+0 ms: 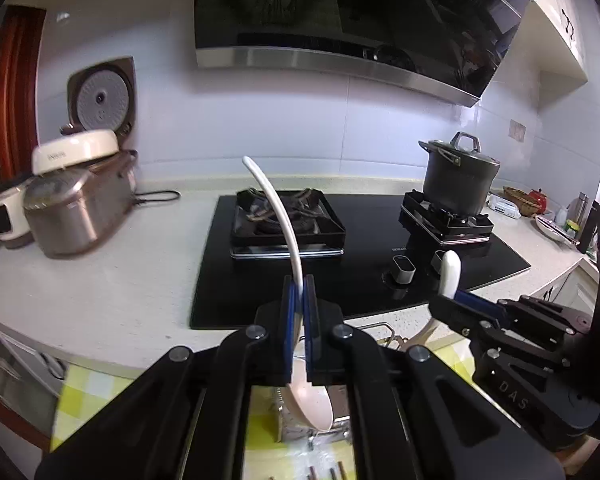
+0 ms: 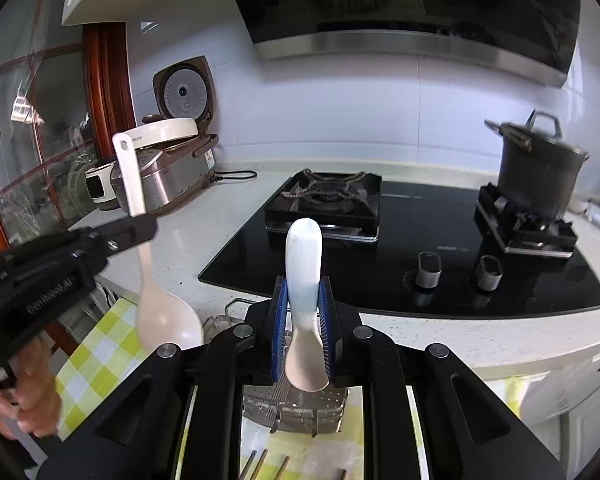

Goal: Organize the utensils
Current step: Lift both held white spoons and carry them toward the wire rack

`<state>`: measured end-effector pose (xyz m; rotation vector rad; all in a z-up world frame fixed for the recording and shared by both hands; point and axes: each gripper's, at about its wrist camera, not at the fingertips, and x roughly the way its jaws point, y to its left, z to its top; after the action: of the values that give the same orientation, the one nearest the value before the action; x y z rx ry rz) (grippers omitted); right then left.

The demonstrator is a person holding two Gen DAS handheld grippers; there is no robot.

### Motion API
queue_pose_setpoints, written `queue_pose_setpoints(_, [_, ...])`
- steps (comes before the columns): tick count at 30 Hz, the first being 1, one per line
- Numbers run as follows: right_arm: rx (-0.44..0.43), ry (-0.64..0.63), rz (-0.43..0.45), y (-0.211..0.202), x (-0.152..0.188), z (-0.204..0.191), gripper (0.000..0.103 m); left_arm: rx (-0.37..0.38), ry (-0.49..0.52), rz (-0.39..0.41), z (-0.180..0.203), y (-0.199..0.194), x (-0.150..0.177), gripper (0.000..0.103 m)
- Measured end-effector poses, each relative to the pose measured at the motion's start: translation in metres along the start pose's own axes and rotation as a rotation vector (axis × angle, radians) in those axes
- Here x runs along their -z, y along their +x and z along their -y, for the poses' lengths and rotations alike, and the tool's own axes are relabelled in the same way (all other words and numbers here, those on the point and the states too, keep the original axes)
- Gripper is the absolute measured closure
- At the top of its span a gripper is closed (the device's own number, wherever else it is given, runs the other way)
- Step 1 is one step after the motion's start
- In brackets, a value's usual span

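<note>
Left wrist view: the left claw [image 1: 300, 296] clamps a long white plastic rice paddle [image 1: 278, 216] by its handle, bowl end down over a perforated metal drainer basket [image 1: 296, 432] on the pale speckled table [image 1: 112, 280].

Right wrist view: the right claw [image 2: 303, 312] grips a short white speckled ceramic spoon [image 2: 305, 280], held above the same basket beside the black glass gas hob [image 2: 420, 240].

A black glass hob [image 2: 400, 248] is set into the pale countertop [image 1: 100, 280]. Above it, a range hood [image 1: 340, 20] projects from the white tiled wall [image 2: 340, 112]. A wood-framed glass door [image 2: 60, 140] stands left.
</note>
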<state>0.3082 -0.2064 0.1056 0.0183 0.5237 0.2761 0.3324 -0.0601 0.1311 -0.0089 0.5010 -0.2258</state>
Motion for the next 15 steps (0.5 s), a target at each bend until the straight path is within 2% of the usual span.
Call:
queue_pose_setpoints(8, [-0.017, 0.002, -0.067, 0.047, 0.031, 0.008, 0.087, 0.019, -0.013, -0.076, 0.000, 0.064, 0.042, 0.099])
queue_pose_setpoints(15, [-0.036, 0.017, -0.113, 0.069, 0.053, 0.013, 0.087, -0.006, 0.016, -0.135, 0.000, 0.095, 0.074, 0.099])
